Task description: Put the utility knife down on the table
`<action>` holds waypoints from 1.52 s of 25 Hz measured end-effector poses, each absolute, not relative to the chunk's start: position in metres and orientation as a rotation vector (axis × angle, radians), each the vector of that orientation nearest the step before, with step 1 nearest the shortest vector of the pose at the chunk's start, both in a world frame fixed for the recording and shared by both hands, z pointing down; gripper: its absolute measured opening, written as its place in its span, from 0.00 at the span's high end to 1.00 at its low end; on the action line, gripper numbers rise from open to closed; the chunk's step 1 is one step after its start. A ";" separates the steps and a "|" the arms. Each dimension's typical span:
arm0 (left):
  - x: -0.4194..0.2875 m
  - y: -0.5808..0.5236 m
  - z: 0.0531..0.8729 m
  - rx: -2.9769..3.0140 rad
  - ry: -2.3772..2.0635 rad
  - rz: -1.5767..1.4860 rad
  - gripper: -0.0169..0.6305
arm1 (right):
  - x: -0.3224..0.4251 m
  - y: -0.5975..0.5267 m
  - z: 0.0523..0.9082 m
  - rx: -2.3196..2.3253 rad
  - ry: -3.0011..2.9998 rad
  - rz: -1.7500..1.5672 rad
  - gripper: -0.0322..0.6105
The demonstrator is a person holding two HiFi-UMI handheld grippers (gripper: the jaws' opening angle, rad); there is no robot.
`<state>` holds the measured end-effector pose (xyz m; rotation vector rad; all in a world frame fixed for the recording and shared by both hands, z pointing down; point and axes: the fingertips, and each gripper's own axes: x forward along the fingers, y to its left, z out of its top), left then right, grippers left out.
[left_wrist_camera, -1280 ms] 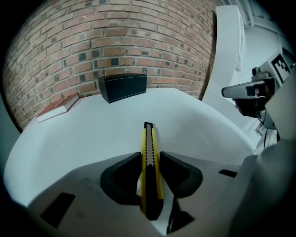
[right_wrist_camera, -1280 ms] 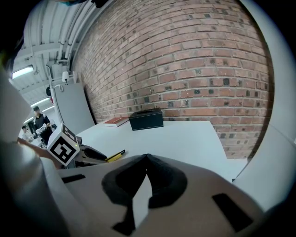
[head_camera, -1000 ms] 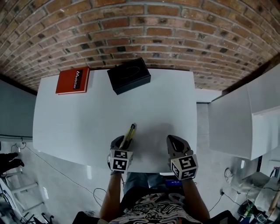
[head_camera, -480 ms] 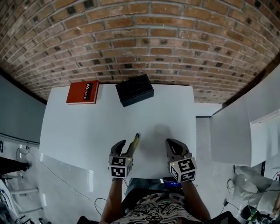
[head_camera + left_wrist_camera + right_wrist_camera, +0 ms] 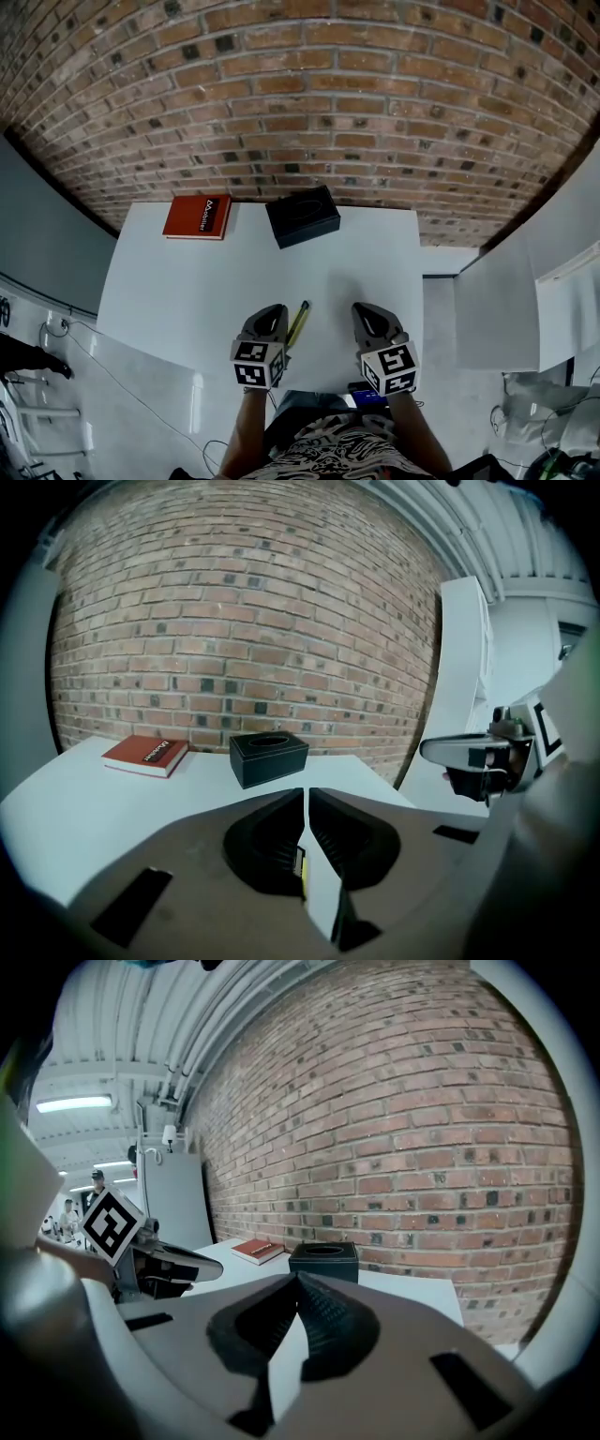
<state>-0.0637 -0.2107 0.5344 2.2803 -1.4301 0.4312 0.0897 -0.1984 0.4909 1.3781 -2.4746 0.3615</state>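
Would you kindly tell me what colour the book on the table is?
The book is red with a black label strip, clearest in the head view.

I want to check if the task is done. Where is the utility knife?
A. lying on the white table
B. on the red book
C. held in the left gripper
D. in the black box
A: the utility knife lies on the white table beside the left gripper, whose jaws have just been closing on nothing.

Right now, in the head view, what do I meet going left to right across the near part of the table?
Left gripper, its jaws just closed with nothing between them → utility knife, lying free → right gripper.
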 end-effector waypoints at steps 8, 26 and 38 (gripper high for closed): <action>-0.071 -0.215 0.469 2.328 -1.463 0.180 0.94 | 0.078 -0.202 0.458 1.389 -2.540 0.267 0.95; -0.084 -0.206 0.472 2.280 -1.457 0.166 0.95 | 0.071 -0.197 0.455 1.384 -2.559 0.263 0.95; -0.088 -0.204 0.481 2.270 -1.457 0.193 0.95 | 0.065 -0.194 0.460 1.364 -2.553 0.262 0.95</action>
